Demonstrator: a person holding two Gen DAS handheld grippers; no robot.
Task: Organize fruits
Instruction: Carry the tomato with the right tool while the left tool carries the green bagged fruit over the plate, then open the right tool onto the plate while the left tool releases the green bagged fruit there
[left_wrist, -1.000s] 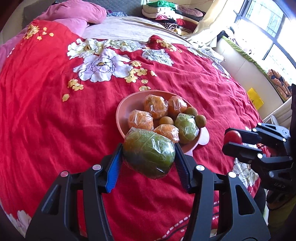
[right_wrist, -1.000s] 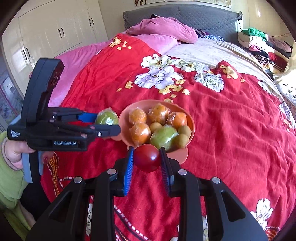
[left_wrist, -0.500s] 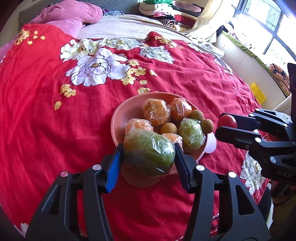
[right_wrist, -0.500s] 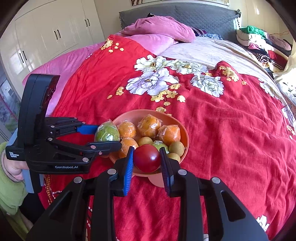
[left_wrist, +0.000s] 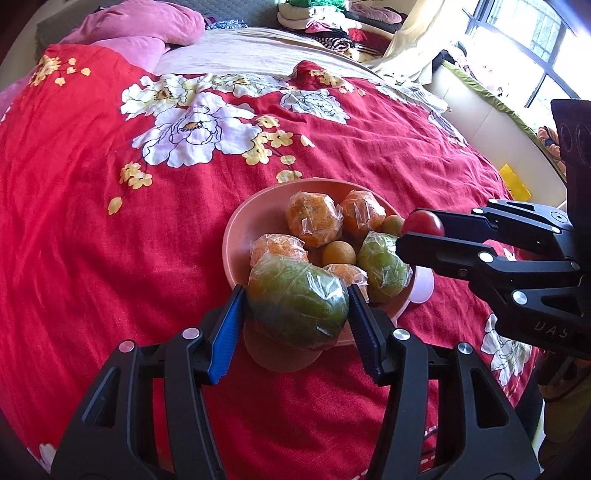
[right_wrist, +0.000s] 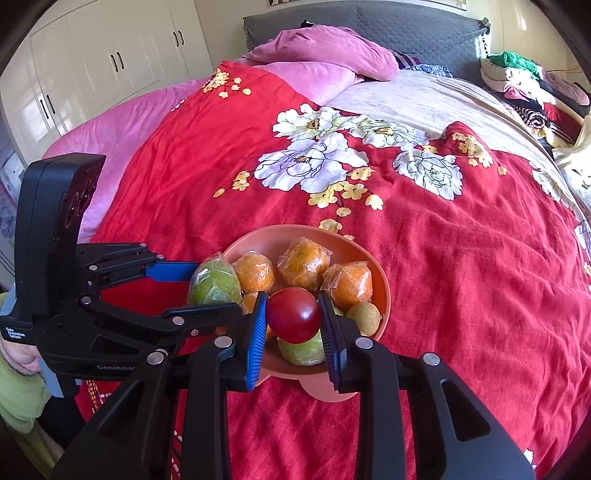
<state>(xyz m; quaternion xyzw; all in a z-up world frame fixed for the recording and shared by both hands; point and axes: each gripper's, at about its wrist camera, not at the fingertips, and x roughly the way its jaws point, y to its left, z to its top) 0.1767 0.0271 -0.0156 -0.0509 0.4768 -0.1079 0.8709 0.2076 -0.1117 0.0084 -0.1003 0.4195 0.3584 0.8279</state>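
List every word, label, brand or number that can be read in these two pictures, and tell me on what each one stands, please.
"GenRobo": white print on the black body of the left gripper, seen in the right wrist view; the end is hidden behind the right gripper.
"DAS": raised letters on the right gripper's black body, in the left wrist view.
Small white label on the left gripper's rear edge: three lines, too small to read.

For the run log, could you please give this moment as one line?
left claw: shut on plastic-wrapped green fruit | right claw: shut on round red tomato | both over round pink bowl
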